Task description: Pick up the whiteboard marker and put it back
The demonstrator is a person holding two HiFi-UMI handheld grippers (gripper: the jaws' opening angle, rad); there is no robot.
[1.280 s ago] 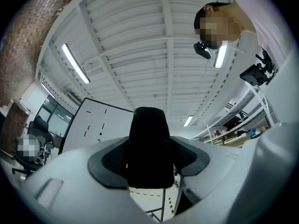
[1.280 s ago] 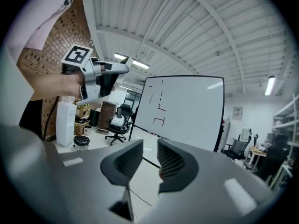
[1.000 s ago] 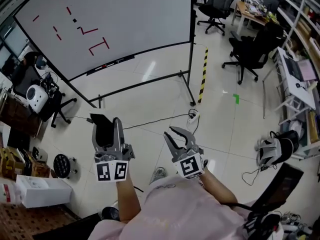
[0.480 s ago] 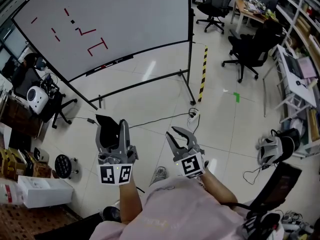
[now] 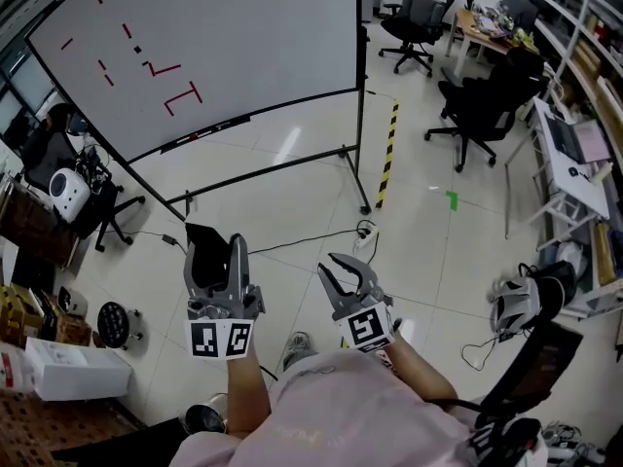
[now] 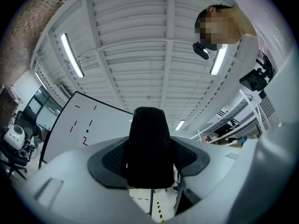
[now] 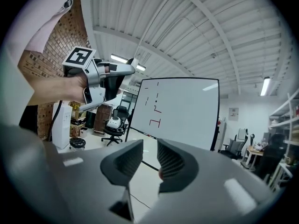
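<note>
A large whiteboard [image 5: 224, 37] on a wheeled stand, with several red marks on it, stands across the floor ahead; it also shows in the right gripper view [image 7: 182, 111] and the left gripper view [image 6: 84, 125]. Small dark items lie on its tray [image 5: 209, 129], too small to name, and I cannot pick out a marker. My left gripper [image 5: 216, 251] [image 6: 149, 157] is shut on a black textured block [image 5: 202, 246] [image 6: 149, 134] that sticks up past its jaws. My right gripper [image 5: 348, 270] [image 7: 149, 160] is held beside it, its jaws a narrow gap apart with nothing between the pads.
Black office chairs [image 5: 477, 105] and cluttered desks and shelves [image 5: 574, 144] stand at the right. A yellow-black floor strip [image 5: 386, 154] runs past the stand's foot. A power strip with a cable [image 5: 365, 232] lies on the floor. Boxes [image 5: 68, 368] and a chair [image 5: 68, 193] crowd the left.
Both grippers have drifted slightly with the person, and the whiteboard sits a little further left in the head view. The left grip on the black block is the same.
</note>
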